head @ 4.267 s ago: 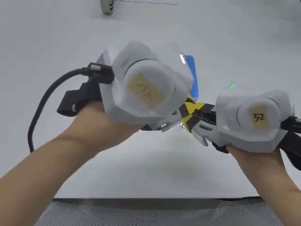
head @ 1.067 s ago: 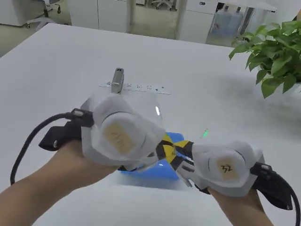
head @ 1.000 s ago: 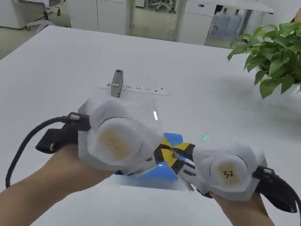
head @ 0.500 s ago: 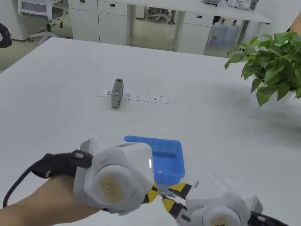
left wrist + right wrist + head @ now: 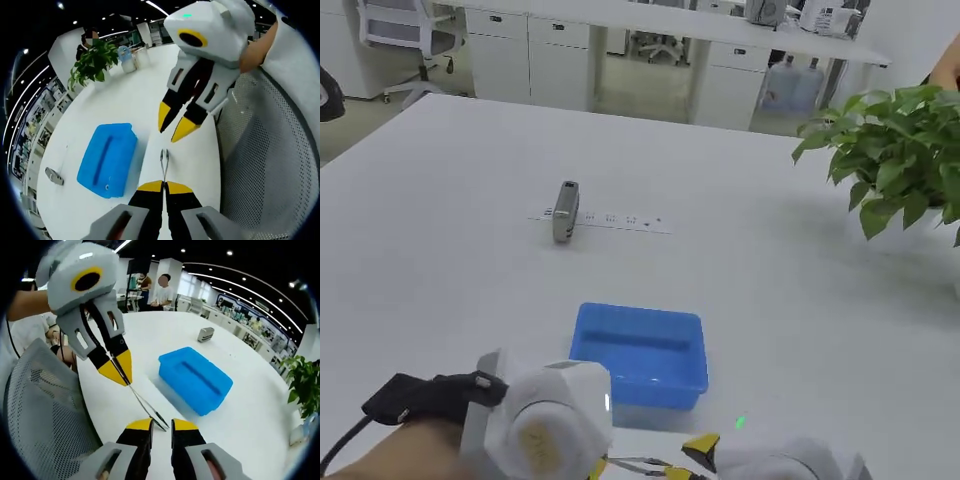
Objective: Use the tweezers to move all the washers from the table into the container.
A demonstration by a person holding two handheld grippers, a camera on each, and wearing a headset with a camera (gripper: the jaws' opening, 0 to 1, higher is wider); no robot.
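Clamping the tweezers (image 5: 163, 161) tight, your left hand-held gripper (image 5: 163, 186) aims them at your right hand-held gripper (image 5: 161, 425), jaws slightly apart; the blue container (image 5: 650, 378) sits just beside on the tabletop (image 5: 470, 200).

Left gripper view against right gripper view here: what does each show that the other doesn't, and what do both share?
Left gripper view: the right gripper from the front, jaws apart. Right gripper view: the left gripper from the front, shut on the tweezers, whose full length runs toward this view's own jaws. Both: the tweezers themselves, the blue container, the grey adapter, the potted plant and the white table.
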